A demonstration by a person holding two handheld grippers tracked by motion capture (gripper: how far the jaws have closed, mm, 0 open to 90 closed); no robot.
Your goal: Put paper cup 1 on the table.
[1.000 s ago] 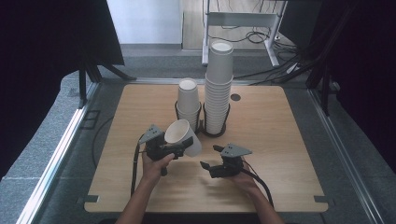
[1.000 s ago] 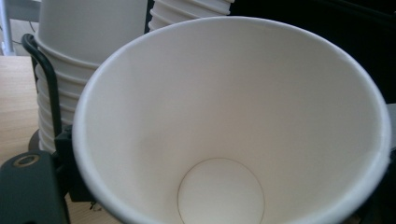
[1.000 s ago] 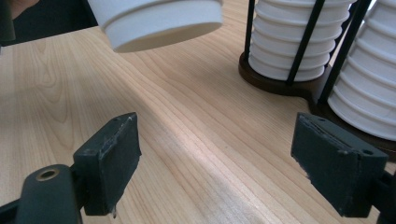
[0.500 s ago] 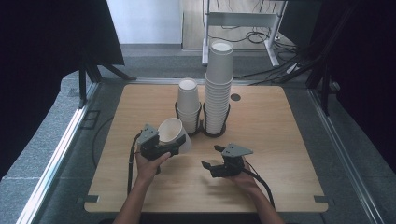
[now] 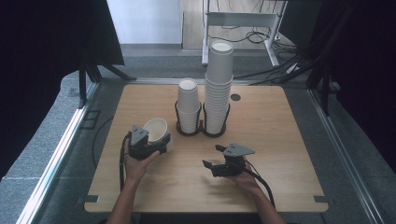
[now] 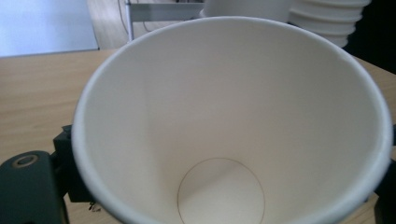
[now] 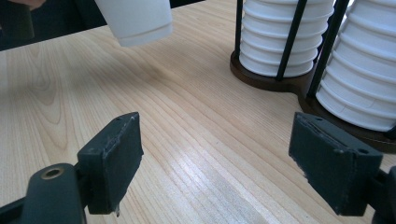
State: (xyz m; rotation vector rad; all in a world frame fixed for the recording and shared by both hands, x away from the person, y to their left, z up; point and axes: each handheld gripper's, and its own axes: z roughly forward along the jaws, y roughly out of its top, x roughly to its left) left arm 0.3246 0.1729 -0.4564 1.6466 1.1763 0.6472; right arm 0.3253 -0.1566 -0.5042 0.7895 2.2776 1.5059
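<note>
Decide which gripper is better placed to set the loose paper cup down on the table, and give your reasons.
Left. The left gripper already holds the paper cup above the table; the right gripper is open, empty and farther away.

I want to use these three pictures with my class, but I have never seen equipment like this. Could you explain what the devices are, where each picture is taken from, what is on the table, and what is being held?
A person holds a hand-operated two-jaw gripper in each hand; there is no robot arm. The high view looks down from above the wooden table. The other two come from cameras riding on each gripper. On the table a black holder keeps two stacks of white paper cups: a short stack and a tall stack. The left gripper grips a single paper cup, tilted so its camera looks into it. The right gripper is open with nothing between its jaws.
</note>
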